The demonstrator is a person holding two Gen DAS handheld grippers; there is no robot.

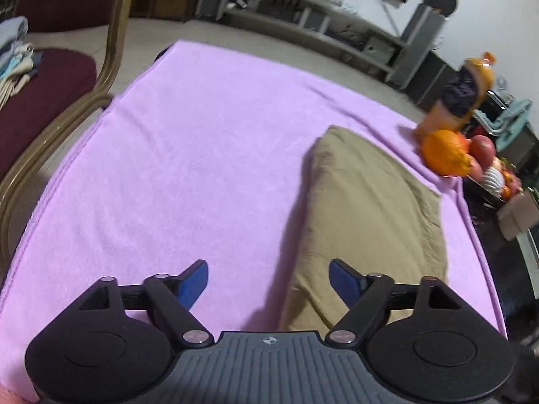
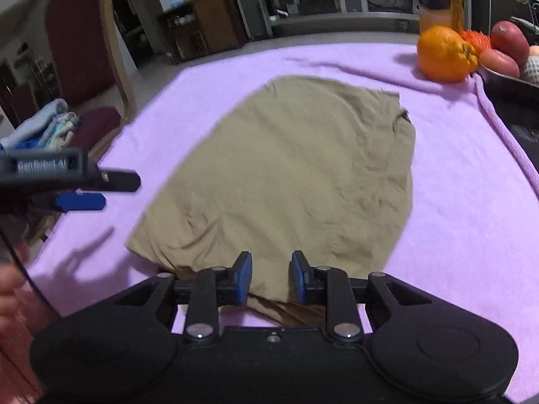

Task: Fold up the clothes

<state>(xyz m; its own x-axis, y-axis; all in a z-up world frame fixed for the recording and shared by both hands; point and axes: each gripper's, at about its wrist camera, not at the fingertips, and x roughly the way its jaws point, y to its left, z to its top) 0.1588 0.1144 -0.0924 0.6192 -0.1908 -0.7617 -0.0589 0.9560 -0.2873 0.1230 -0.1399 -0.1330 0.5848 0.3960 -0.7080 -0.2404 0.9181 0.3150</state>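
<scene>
A khaki garment [image 2: 286, 175] lies folded in a rounded shape on the purple towel [image 2: 465, 175] that covers the table. My right gripper [image 2: 271, 276] hovers over the garment's near edge, its blue pads [image 2: 244, 274] a narrow gap apart and pressing on nothing. In the left wrist view the garment [image 1: 370, 219] lies to the right. My left gripper [image 1: 268, 281] stands wide open over the bare towel [image 1: 185, 168], its right pad just above the garment's left edge. From the right wrist view the left gripper [image 2: 118, 190] shows at the left, off the cloth.
An orange [image 2: 444, 54], apples [image 2: 508, 38] and a bottle [image 1: 468, 91] stand at the table's far right corner. A chair [image 1: 111, 33] with a maroon seat holds a stack of folded clothes [image 1: 15, 57] to the left. A hand [image 2: 10, 289] shows at the left edge.
</scene>
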